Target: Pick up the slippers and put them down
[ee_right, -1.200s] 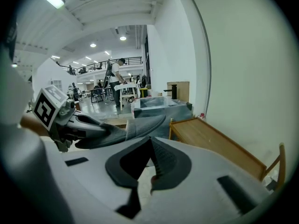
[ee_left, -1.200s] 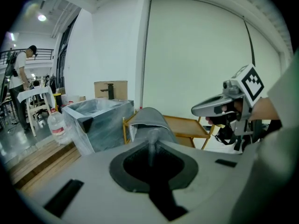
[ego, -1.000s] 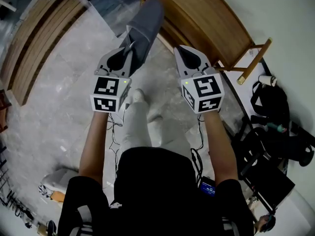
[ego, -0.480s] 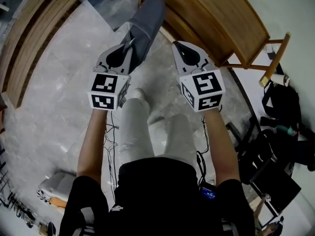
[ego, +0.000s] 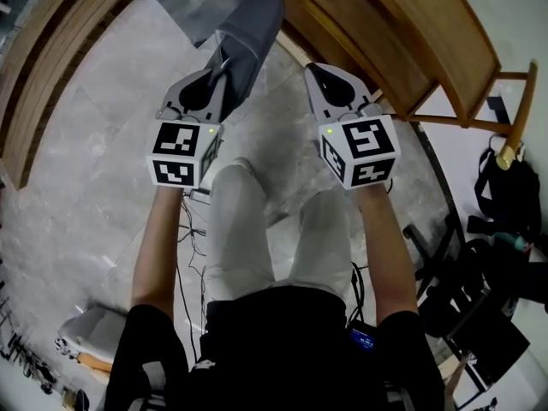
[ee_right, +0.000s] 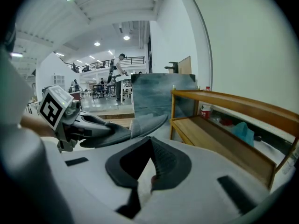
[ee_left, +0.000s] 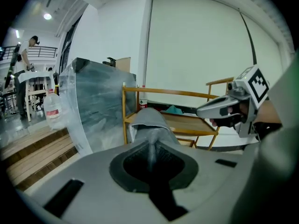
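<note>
The left tool is clamped on a grey slipper. In the left gripper view its jaws stand almost together, with a thin edge of the slipper's rear end pinched between the ribbed pads. The slipper hangs in the air above the pale stone floor. It sticks out straight ahead of the tool, with its toe pointing away from the person. The toe points toward a clear plastic sheet and the near corner of a wooden shelf.

The right tool is level with the left one and well apart from it, and it carries nothing. In the right gripper view its jaws meet at the tips with nothing between them. It points at the long lower board of the shelf. A small red-topped bottle and something teal sit on that board.

From above, both forearms reach forward over the person's knees in light trousers. Each marker cube faces up. Thin cables trail across the floor beside the left leg. Wooden planks run along the left side of the floor. A large water bottle stands beyond the plastic sheet. Dark bags lie by the wall on the right. Only this one slipper is in view.
</note>
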`<state>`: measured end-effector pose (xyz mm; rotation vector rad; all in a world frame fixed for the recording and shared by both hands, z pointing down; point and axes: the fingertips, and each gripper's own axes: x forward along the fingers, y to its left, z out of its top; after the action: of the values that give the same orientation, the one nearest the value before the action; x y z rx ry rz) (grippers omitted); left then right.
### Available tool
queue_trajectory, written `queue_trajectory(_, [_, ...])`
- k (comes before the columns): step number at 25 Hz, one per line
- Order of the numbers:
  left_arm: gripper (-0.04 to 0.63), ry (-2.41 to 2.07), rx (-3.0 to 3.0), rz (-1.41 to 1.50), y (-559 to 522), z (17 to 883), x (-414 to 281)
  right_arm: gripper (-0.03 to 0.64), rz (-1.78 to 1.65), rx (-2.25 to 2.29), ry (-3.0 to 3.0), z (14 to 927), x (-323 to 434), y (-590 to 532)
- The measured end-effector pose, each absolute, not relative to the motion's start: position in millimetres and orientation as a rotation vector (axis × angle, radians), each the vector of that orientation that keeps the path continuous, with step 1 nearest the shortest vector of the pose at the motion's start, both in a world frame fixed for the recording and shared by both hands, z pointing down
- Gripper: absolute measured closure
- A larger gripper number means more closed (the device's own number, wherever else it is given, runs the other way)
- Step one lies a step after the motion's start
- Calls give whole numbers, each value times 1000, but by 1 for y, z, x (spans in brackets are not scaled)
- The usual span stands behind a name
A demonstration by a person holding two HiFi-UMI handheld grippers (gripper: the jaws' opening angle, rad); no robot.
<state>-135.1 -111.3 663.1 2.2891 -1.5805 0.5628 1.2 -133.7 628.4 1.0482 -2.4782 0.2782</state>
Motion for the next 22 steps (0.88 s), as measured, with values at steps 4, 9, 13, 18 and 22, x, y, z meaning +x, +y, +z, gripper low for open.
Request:
queue_trajectory(4, [571,-1622,2300,556,-112,695,-141,621,281,1054,-2489,669,0,-136])
queue_trajectory(9, [571,-1676,2314,552,-109,732,-149,621,275,1060,-2516,713,-5,-137])
queue_trajectory(13, [571,-1701,2314,537,-105,757,-154,621,258,1053,-2536,741,-10,-132])
queue_trajectory(18, [571,-1716,2317,484,-99,780,-159,621,230,1054,-2549,766,-12,-127])
queue_trajectory(22, [571,-1741,2320,454,-98,794,-162,621,206,1057,-2554,782,-11,-124])
